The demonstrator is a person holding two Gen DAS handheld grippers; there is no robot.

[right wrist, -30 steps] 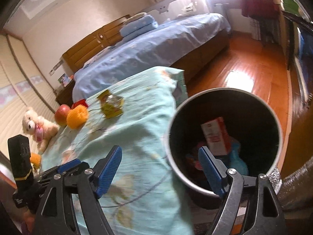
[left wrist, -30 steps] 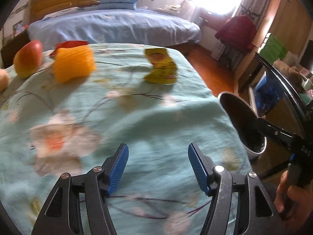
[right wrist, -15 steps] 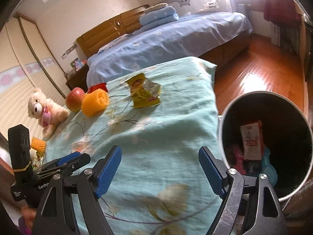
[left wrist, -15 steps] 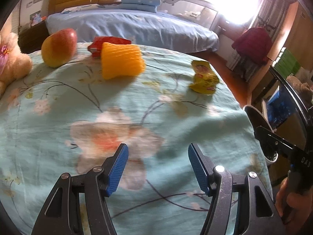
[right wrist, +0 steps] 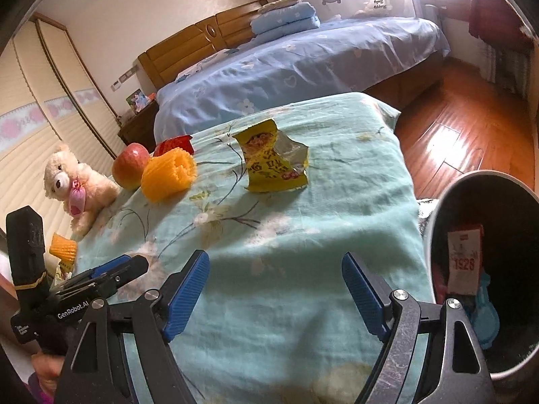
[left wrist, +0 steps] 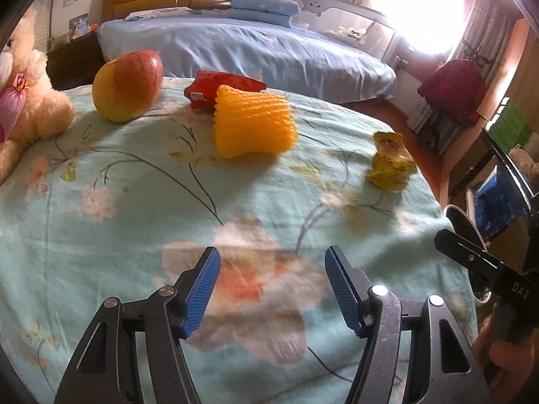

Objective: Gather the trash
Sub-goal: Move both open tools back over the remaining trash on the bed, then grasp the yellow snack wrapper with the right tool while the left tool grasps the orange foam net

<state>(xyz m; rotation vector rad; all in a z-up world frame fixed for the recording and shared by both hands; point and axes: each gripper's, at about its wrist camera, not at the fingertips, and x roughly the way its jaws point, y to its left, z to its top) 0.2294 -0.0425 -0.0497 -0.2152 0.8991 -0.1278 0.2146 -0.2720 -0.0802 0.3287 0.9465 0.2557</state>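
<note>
On the teal flowered cloth lie a yellow snack wrapper, an orange foam fruit net and a red wrapper behind it. My left gripper hovers open over the cloth, short of the net, nothing between its fingers. My right gripper is open too, above the cloth's near part with the yellow wrapper ahead. A dark bin at the right holds a red-and-white carton and blue trash.
An apple and a teddy bear sit at the cloth's left side. A second orange net lies at the far left. A blue bed stands behind. Wooden floor lies to the right.
Both views swung left, away from the bin and toward the items on the cloth. The net, apple and wrappers look nearer and larger. Both grippers stayed open.
</note>
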